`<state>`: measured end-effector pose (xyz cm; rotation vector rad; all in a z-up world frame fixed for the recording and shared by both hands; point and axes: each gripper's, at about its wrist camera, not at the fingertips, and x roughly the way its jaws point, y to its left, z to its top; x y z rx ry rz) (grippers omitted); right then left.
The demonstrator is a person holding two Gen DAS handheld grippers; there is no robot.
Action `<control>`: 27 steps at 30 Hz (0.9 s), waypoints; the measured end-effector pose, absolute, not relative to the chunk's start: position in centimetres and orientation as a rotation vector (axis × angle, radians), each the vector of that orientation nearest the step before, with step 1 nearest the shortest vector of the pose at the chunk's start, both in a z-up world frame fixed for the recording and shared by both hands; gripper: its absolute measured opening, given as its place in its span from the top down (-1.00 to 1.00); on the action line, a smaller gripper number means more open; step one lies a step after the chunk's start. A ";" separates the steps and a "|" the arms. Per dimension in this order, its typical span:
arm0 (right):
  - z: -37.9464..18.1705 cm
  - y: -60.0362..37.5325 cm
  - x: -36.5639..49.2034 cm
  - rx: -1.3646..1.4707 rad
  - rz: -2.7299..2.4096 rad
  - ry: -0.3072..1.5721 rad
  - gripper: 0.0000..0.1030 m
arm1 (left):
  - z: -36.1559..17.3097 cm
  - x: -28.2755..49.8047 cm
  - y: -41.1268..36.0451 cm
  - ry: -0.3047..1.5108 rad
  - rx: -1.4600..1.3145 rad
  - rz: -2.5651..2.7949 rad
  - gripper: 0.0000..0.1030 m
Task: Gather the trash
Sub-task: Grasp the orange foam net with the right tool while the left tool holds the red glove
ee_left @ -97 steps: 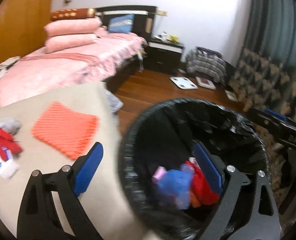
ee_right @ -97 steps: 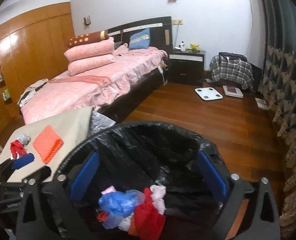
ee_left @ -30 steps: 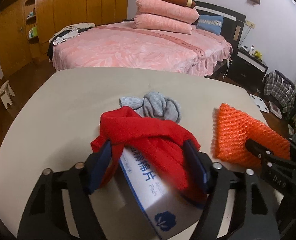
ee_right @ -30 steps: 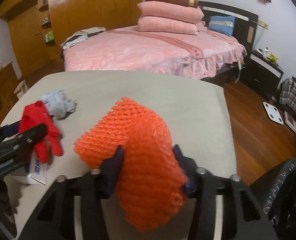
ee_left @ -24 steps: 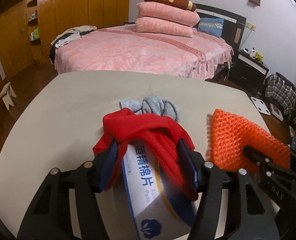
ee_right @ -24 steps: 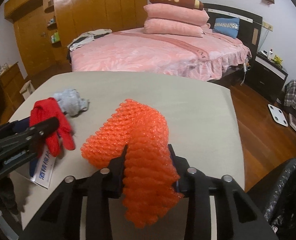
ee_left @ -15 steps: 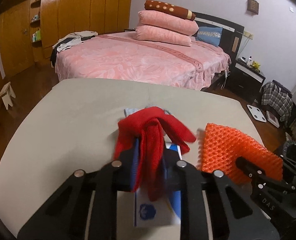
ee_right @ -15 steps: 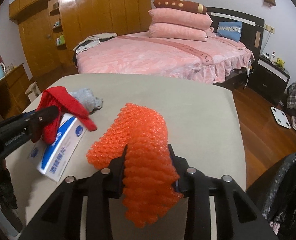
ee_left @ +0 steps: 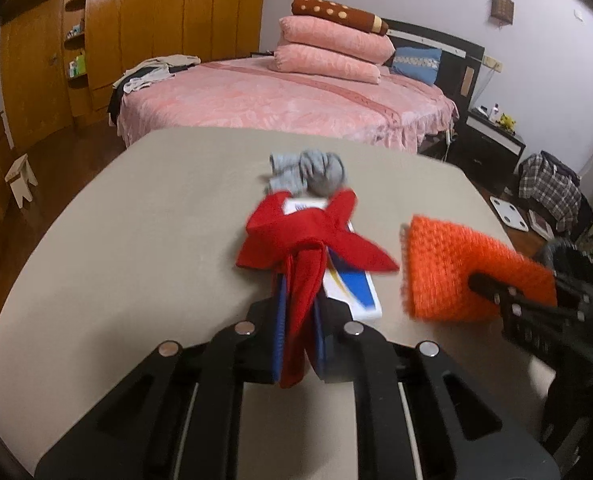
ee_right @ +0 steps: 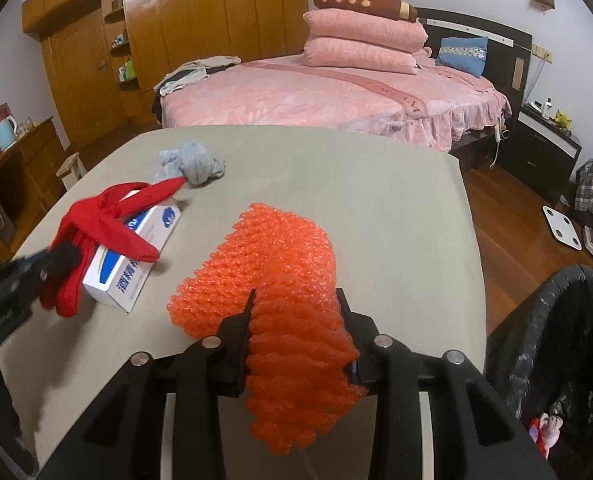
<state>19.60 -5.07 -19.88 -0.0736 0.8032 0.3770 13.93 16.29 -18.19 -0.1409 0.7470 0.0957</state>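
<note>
My left gripper (ee_left: 298,304) is shut on a red cloth (ee_left: 304,240) and holds it just above the beige table (ee_left: 136,232). Under the cloth lies a white and blue box (ee_left: 352,288) that rests on the table. Beyond it sits a crumpled grey cloth (ee_left: 312,174). My right gripper (ee_right: 296,312) is shut on an orange foam net (ee_right: 284,276), which bulges out between the jaws and droops over them. The right wrist view also shows the red cloth (ee_right: 104,224), the box (ee_right: 136,260) and the grey cloth (ee_right: 192,164) at the left.
A bin lined with a black bag (ee_right: 556,340) stands off the table's right edge, with some trash inside. A pink bed (ee_right: 336,104) lies beyond the table. Wooden wardrobes (ee_right: 176,40) fill the far left. A white scale (ee_right: 562,226) lies on the wood floor.
My left gripper shut on the red cloth and pulled it back off the box, uncovering the grey cloth. My right gripper tightened on the orange net and drew it back a little.
</note>
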 end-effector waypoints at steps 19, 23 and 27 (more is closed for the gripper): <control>-20.6 -4.6 18.8 -0.106 0.357 0.825 0.24 | -18.7 16.1 18.2 0.766 -0.201 0.109 -0.02; -20.6 -4.4 18.7 -0.118 0.353 0.817 0.24 | -19.1 15.9 18.0 0.762 -0.194 0.075 0.48; -20.4 -4.3 18.2 -0.116 0.362 0.806 0.25 | -18.5 14.5 18.6 0.728 -0.218 0.098 0.68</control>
